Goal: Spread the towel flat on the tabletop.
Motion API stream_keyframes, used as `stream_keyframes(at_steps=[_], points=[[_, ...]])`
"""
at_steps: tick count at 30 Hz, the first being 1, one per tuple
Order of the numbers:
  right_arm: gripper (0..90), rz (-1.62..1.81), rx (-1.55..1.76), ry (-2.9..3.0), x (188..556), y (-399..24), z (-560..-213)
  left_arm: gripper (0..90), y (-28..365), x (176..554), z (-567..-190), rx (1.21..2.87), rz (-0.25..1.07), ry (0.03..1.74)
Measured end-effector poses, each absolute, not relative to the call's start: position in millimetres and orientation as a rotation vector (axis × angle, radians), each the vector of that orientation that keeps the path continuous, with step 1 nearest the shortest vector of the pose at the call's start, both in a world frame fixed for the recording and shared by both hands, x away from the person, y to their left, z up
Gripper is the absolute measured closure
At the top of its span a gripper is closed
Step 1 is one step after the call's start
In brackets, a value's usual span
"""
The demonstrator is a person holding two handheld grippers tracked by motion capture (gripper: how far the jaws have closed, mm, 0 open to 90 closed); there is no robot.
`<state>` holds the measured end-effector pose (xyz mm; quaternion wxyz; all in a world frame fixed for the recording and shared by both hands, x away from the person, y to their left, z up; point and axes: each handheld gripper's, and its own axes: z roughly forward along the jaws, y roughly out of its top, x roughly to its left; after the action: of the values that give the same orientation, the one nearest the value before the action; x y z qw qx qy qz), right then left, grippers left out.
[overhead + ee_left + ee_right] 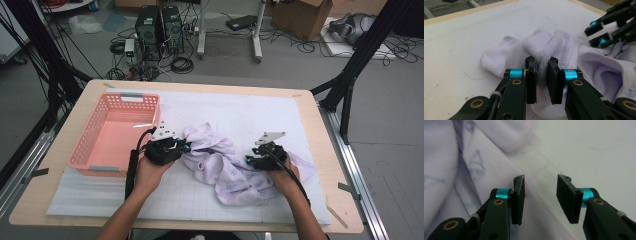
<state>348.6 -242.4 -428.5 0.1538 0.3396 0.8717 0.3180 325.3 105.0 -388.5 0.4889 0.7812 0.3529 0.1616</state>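
A crumpled pale lavender garment (220, 167) with small printed marks lies on the white mat in the middle of the table. My left gripper (187, 147) is at its left edge. In the left gripper view that gripper (541, 61) is shut on a raised fold of the garment's ribbed cloth (554, 42). My right gripper (248, 161) rests over the garment's right part. In the right gripper view its jaws (541, 178) stand open just above a hem of the garment (474, 157), with nothing pinched. The right gripper (599, 32) also appears at the upper right of the left gripper view.
An open pink plastic basket (120, 98) stands on the left of the table, close to my left hand. The white gridded mat (240, 107) covers most of the wooden tabletop. Computers, cables and a box lie on the floor beyond the far edge.
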Motion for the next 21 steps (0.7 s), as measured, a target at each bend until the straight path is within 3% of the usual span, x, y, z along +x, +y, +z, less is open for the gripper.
stream_keyframes(at_steps=[2,7,14,21], points=[[57.5,0.918,0.979,2.522,352.8,-233.5,-433.0,79.1,105.1,325.8,-388.8,1.895,0.392,0.859],[82.1,0.918,0.904,2.587,347.5,-226.5,-431.7,79.1,103.2,325.1,-388.4,1.894,0.392,0.853],[86.1,0.848,0.871,2.595,333.2,-237.9,-425.9,79.1,103.6,324.4,-390.0,1.897,0.392,0.862],[86.1,0.793,0.905,2.555,303.3,-282.1,-422.2,79.9,88.1,324.0,-402.9,1.979,0.406,0.876]])
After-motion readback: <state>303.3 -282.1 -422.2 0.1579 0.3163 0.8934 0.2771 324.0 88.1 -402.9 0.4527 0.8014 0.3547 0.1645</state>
